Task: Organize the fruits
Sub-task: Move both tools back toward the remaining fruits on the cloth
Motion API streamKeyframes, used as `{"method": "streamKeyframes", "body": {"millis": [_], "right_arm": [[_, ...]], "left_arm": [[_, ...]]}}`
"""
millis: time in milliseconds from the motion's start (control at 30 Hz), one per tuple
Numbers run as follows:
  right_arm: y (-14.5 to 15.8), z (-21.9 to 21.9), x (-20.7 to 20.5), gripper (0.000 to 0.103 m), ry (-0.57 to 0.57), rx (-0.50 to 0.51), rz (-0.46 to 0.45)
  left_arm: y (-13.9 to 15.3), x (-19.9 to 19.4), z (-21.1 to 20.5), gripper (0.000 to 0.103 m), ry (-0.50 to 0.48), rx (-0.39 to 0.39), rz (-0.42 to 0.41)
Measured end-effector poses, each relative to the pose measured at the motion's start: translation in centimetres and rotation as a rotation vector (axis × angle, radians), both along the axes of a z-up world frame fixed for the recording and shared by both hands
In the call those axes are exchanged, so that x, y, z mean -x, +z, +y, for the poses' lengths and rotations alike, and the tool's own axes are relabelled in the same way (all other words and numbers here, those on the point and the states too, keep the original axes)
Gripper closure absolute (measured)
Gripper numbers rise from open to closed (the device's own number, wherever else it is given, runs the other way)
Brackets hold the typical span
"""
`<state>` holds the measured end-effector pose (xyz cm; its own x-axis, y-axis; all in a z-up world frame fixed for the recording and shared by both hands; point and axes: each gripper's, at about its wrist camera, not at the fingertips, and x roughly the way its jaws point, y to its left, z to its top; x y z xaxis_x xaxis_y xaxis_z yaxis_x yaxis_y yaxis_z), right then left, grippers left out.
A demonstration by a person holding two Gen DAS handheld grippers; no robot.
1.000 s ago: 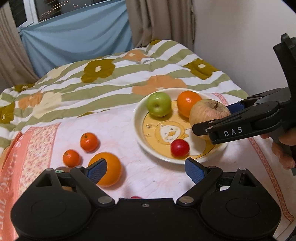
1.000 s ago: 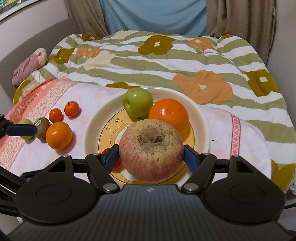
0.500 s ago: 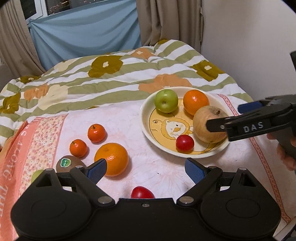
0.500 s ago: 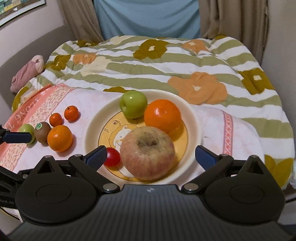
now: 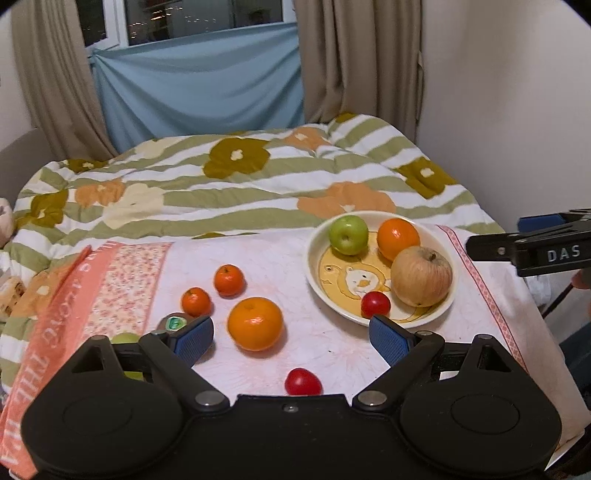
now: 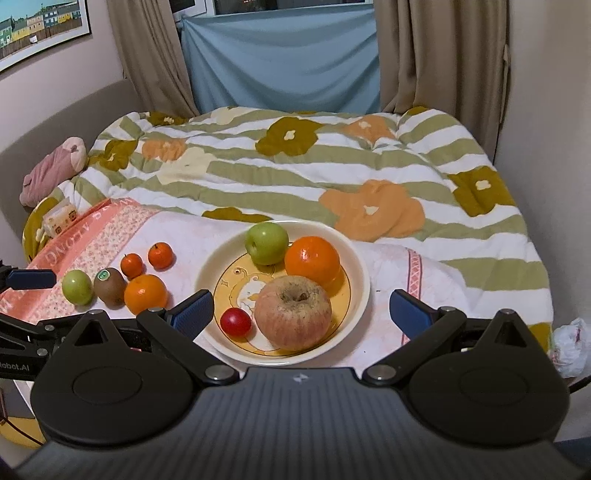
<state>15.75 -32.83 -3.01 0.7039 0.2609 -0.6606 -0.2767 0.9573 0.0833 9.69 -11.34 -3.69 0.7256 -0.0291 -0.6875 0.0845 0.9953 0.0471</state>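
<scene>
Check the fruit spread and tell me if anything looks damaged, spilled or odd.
Nothing is spilled. The big pale russeted apple on the round cream plate has rough brown, weathered-looking skin. One small red fruit lies alone on the cloth, apart from the other loose fruit.

Bedroom at night, lit from indoors

A bed under a green-striped floral quilt (image 6: 332,177) fills the room, set against pale walls (image 5: 509,110). Beige curtains (image 6: 439,51) flank a dark window (image 5: 184,18), with a blue cloth (image 6: 280,62) hung across its lower part. A framed picture (image 6: 40,29) hangs on the left wall, above a grey headboard (image 6: 74,110).
</scene>
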Motion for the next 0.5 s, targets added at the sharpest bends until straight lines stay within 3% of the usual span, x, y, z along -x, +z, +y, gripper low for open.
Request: {"method": "streamKeyframes", "body": {"millis": [267,367,500], "right_arm": [[2.3,0.3,2.7,0.0,-0.003,-0.016,-0.03],[2.8,1.1,4.1,0.0,-0.007,-0.001,-0.038],[2.8,2.9,5.5,0.0,-0.025,0.007,-0.033]], "left_arm": [[1.5,2.9,2.1,0.007,0.058,-0.003,-0.046],[1.9,4.1,3.3,0.0,0.055,-0.002,-0.07],[1.9,5.1,5.2,0.0,0.037,-0.007,-0.087]]}}
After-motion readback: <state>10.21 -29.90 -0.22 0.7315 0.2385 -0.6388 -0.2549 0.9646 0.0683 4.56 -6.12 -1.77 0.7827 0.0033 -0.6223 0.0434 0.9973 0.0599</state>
